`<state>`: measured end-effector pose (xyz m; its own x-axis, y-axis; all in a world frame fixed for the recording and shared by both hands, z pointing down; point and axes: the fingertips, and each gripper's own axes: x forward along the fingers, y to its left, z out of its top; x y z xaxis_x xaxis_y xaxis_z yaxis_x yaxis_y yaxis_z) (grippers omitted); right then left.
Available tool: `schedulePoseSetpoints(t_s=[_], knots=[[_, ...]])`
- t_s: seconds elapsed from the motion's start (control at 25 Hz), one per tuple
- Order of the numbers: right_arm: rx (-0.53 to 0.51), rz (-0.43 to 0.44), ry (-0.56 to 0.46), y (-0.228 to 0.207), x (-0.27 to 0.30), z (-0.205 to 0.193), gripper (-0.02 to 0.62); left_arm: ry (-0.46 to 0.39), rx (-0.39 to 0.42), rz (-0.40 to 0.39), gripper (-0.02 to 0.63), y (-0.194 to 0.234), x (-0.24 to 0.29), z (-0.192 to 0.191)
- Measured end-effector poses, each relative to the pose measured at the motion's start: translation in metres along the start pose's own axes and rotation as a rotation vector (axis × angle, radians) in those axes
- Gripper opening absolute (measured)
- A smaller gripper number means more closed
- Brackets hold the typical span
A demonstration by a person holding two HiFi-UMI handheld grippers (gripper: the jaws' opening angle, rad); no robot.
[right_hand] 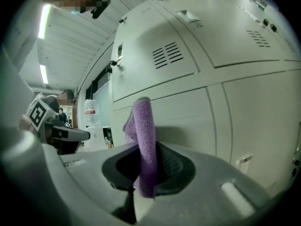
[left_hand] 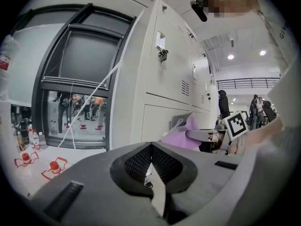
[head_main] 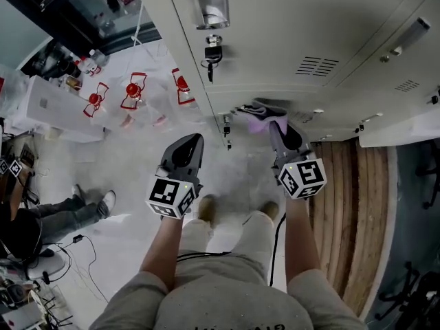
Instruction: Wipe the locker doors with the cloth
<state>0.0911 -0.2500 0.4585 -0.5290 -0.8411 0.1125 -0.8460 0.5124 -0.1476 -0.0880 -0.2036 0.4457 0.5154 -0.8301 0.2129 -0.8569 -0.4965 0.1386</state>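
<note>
A row of cream locker doors (head_main: 275,33) fills the top of the head view. My right gripper (head_main: 277,124) is shut on a folded purple cloth (head_main: 258,121), which sits against or very near the lower locker door. In the right gripper view the cloth (right_hand: 145,140) stands upright between the jaws, with the door (right_hand: 188,107) just behind it. My left gripper (head_main: 195,140) hangs to the left of the lockers' end, shut with nothing in it. The left gripper view shows the cloth (left_hand: 186,135) beside the locker's side wall (left_hand: 169,79).
Keys hang from a lock (head_main: 213,52) on the upper door and a smaller one (head_main: 226,126) lower down. A seated person's legs (head_main: 62,215) are at the left. Bottles stand on a white table (head_main: 41,105). Wooden flooring (head_main: 357,205) runs at the right; a cable (head_main: 275,239) lies by my feet.
</note>
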Motion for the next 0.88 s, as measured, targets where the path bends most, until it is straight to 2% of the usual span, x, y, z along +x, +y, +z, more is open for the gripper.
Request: schedulePoseSetpoints(t_s=[0.2, 0.36, 0.64, 0.88], knots=[[0.001, 0.082, 0.063, 0.057, 0.033, -0.034, 0.049, 0.012, -0.004, -0.013, -0.002, 0.018, -0.013, -0.009], [0.029, 0.087, 0.116, 0.079, 0.064, -0.056, 0.049, 0.021, -0.003, 0.008, -0.002, 0.038, -0.026, -0.014], [0.140, 0.046, 0.174, 0.080, 0.094, -0.071, 0.049, 0.023, -0.006, 0.056, -0.002, 0.055, -0.036, -0.019], [0.136, 0.028, 0.188, 0.062, 0.089, -0.070, 0.050, 0.026, -0.013, 0.077, -0.002, 0.043, -0.028, -0.022]])
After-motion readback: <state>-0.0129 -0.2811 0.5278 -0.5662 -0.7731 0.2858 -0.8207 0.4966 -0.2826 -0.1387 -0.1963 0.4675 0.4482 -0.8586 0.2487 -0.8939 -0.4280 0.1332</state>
